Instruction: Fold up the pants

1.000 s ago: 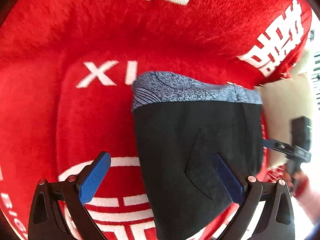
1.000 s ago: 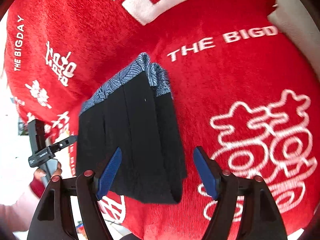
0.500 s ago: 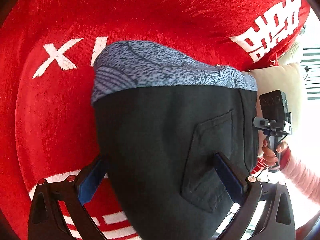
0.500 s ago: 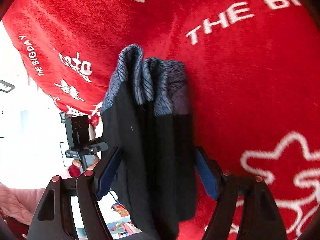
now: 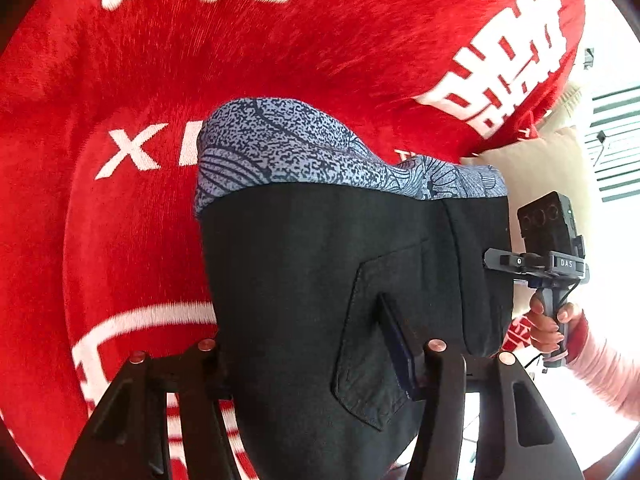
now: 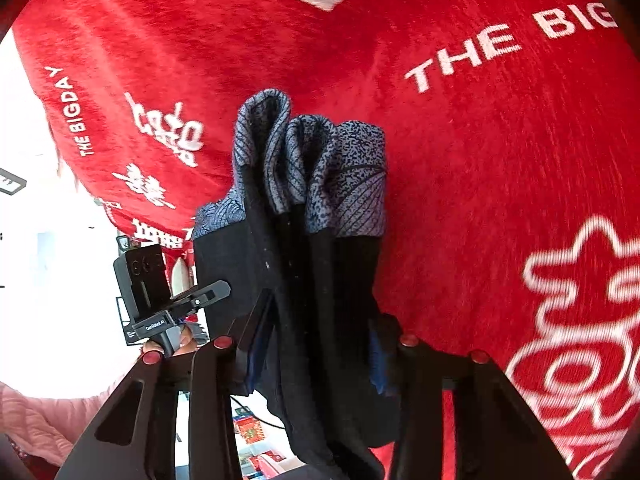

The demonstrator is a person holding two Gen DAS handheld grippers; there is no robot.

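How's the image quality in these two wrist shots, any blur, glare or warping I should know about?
Left wrist view: strong fisheye bending with dark corners; the window side at right is blown out white; the red blanket is smeared, while the pants stay fairly sharp. Right wrist view: same barrel warp; overexposed white at left; streaky blur on the lettering at right; the pants' black folds lose detail in shadow.

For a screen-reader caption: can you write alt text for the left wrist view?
Folded black pants with a blue patterned waistband sit between the left tongs, whose jaws are closing on them. Red blanket with white lettering lies beneath; at right, a hand holds the other tongs' handle.
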